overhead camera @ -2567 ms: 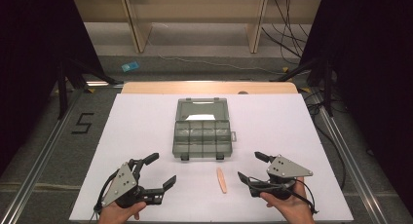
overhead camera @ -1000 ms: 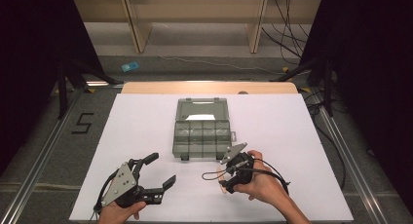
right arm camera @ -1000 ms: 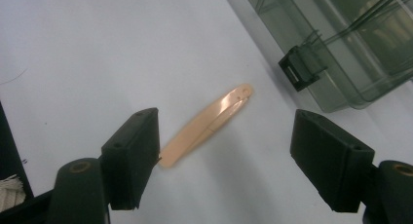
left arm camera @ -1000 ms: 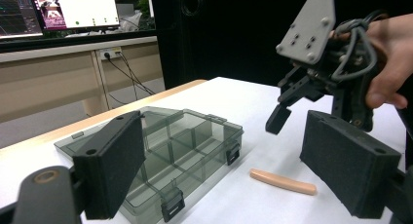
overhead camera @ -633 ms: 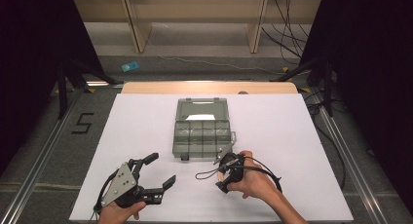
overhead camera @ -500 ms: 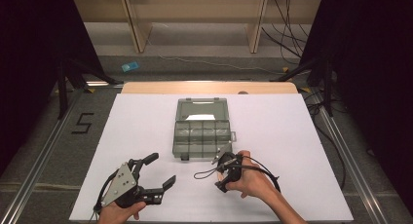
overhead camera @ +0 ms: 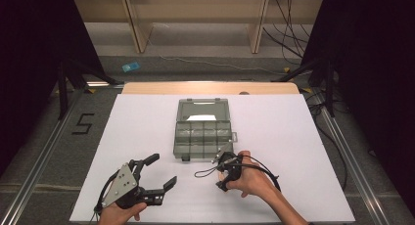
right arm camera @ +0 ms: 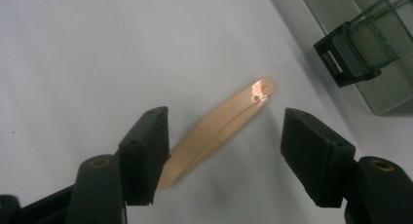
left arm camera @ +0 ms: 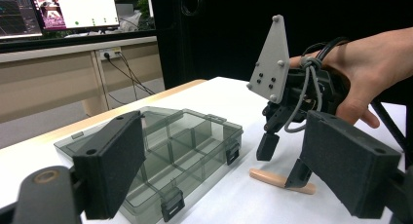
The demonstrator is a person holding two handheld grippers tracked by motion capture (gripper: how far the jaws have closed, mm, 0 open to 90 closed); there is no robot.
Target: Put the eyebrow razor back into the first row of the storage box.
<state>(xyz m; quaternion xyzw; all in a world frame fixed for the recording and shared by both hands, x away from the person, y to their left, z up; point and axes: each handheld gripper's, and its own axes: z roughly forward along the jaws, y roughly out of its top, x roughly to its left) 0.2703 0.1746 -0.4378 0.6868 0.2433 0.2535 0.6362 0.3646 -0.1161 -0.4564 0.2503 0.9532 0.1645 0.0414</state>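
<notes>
A peach-coloured flat stick (right arm camera: pixel 219 131) lies on the white table, just in front of a clear smoky compartment box (overhead camera: pixel 202 132) whose lid is open. My right gripper (right arm camera: pixel 224 151) points down over the stick with a jaw on either side of it. Its jaws have just been closing and still stand open; the left pad is next to the stick's near end and the right pad is clear of it. The left gripper view shows the same stick (left arm camera: pixel 282 181) under the right gripper (left arm camera: pixel 281 165). My left gripper (overhead camera: pixel 160 170) rests open at the front left, holding nothing.
The white table top (overhead camera: pixel 293 127) has free room left and right of the box. The box's black latches (right arm camera: pixel 353 51) sit close to the stick. A wooden strip (overhead camera: pixel 210 88) borders the far edge. A cable (overhead camera: pixel 205 172) loops from the right gripper.
The right hand came in from the front right, settled over the stick and sank a little, its jaws narrowing around it. The left gripper has kept still.
</notes>
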